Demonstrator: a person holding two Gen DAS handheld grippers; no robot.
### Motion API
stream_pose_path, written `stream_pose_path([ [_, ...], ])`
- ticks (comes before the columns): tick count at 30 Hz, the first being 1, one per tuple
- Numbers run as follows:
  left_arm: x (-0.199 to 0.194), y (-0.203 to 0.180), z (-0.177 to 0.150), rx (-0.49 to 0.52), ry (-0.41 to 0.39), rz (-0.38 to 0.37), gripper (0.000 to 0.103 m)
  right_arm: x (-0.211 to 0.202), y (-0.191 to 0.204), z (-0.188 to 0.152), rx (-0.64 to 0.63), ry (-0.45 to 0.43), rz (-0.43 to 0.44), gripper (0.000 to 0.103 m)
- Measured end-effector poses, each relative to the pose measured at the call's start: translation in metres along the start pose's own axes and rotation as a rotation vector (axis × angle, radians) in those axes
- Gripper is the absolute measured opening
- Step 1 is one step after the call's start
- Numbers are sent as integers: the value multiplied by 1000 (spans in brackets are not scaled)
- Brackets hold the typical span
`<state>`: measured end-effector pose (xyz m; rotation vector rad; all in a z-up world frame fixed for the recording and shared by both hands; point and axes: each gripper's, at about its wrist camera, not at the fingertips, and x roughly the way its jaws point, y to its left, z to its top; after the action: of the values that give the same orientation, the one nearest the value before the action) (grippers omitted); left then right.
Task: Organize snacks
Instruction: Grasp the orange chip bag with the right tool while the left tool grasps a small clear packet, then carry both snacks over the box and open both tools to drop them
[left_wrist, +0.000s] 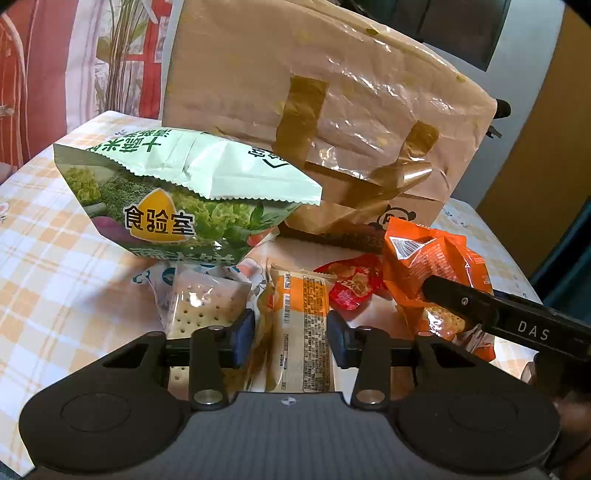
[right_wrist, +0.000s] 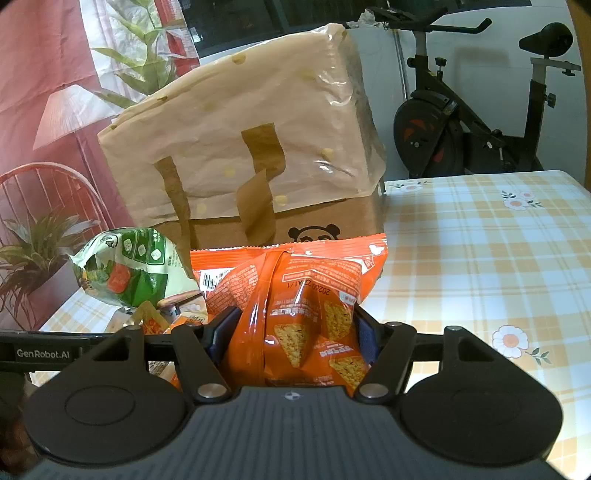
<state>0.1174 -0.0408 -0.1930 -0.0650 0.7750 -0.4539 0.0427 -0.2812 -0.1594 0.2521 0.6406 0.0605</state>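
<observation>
On the checked tablecloth (right_wrist: 480, 236) one brown paper bag (left_wrist: 332, 110) stands at the far side, with five snack packets in front of it. The left gripper (left_wrist: 291, 332) has its blue pads against one orange-labelled packet (left_wrist: 299, 332), pinching it. Left of that lies one cracker packet (left_wrist: 199, 306), with one green bag (left_wrist: 177, 199) behind. One red packet (left_wrist: 354, 284) sits to the right. The right gripper (right_wrist: 295, 336) clamps one orange chip bag (right_wrist: 295, 295), half-open around its bulk.
</observation>
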Motion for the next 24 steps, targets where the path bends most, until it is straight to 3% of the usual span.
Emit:
stream_pose_path([
  [1, 0, 0, 0, 6, 3, 3, 24, 0, 0, 0, 0, 1, 1, 67],
  [2, 5, 1, 0, 8, 12, 6, 21, 0, 0, 0, -1, 2, 2, 67],
  [6, 9, 8, -2, -40, 12, -10, 19, 0, 1, 0, -1, 2, 4, 67],
  [10, 1, 11, -4, -34, -24, -4, 9, 0, 1, 0, 0, 3, 6, 67],
  [18, -12, -3, 0, 28, -82, -72, 8, -1, 1, 0, 2, 2, 8, 67],
  [24, -12, -5, 0, 20, -89, -74, 8, -1, -1, 0, 5, 6, 13, 67],
])
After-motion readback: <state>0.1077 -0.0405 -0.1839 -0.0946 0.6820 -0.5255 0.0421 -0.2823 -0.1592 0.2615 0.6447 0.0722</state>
